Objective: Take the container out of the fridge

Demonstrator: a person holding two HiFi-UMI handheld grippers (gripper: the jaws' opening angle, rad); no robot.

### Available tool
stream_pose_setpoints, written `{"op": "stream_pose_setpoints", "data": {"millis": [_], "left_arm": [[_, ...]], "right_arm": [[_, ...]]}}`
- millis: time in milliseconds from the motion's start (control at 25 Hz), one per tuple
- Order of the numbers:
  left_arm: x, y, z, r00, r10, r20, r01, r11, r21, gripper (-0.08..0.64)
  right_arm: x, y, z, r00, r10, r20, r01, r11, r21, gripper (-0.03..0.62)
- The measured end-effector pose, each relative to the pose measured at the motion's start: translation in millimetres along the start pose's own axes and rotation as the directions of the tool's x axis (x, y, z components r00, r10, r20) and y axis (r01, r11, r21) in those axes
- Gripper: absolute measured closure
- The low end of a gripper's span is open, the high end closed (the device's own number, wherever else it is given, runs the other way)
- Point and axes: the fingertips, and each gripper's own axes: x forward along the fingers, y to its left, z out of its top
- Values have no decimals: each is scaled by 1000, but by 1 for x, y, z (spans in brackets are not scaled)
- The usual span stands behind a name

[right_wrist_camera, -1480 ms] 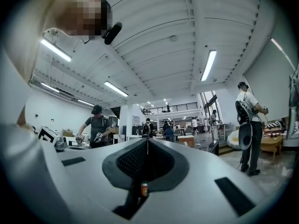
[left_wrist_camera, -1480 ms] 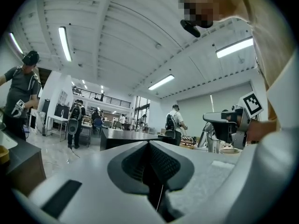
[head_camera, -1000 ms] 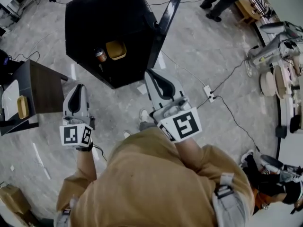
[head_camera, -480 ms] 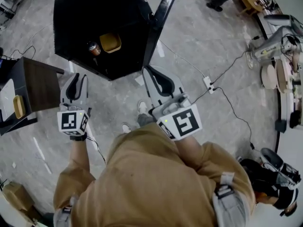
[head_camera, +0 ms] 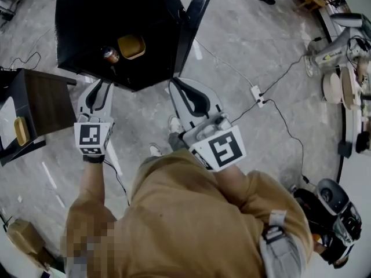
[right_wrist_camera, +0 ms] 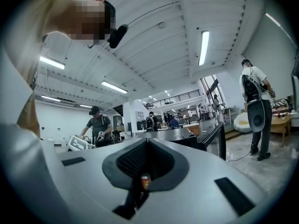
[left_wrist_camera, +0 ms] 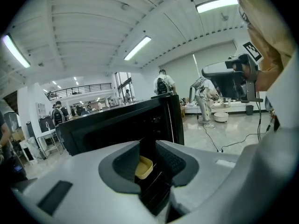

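Note:
A black fridge (head_camera: 104,16) stands on the floor ahead with its door (head_camera: 196,13) swung open to the right. Inside it sit a yellow container (head_camera: 130,46) and, to its left, a drinks can (head_camera: 109,54). My left gripper (head_camera: 99,84) is just short of the fridge's front edge, below the can, jaws slightly apart and empty. In the left gripper view the container (left_wrist_camera: 144,167) shows through the gap of that gripper (left_wrist_camera: 148,143). My right gripper (head_camera: 173,82) is shut and empty, near the door's lower edge. The right gripper view shows the can (right_wrist_camera: 145,181) beyond its closed tips (right_wrist_camera: 147,140).
A dark brown side table (head_camera: 43,100) stands at the left, close to my left gripper, with a yellow object (head_camera: 21,131) beside it. A power strip (head_camera: 257,95) and cables lie on the floor at the right. Machines crowd the right edge (head_camera: 342,45). People stand in the background.
Both grippers have moved forward toward the fridge opening, which now sits nearer. The left gripper's jaws have parted a little; the right stays shut.

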Motion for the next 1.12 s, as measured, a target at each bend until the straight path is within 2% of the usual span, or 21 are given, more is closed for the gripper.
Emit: {"op": "stream_pose_setpoints", "data": {"millis": [160, 360, 560, 1120], "left_arm": [[14, 2, -5, 999, -5, -33, 6, 999, 33, 471], [37, 6, -8, 998, -21, -54, 26, 996, 82, 471], [61, 1, -30, 994, -50, -99, 62, 991, 119, 471], [125, 5, -69, 975, -97, -198, 134, 974, 181, 471]], "right_arm": [[7, -3, 6, 1000, -7, 19, 7, 999, 38, 589], [12, -13, 3, 1000, -7, 12, 7, 1000, 30, 589], [14, -18, -4, 1000, -10, -2, 10, 1000, 22, 589], [30, -32, -33, 998, -2, -57, 4, 999, 35, 589]]}}
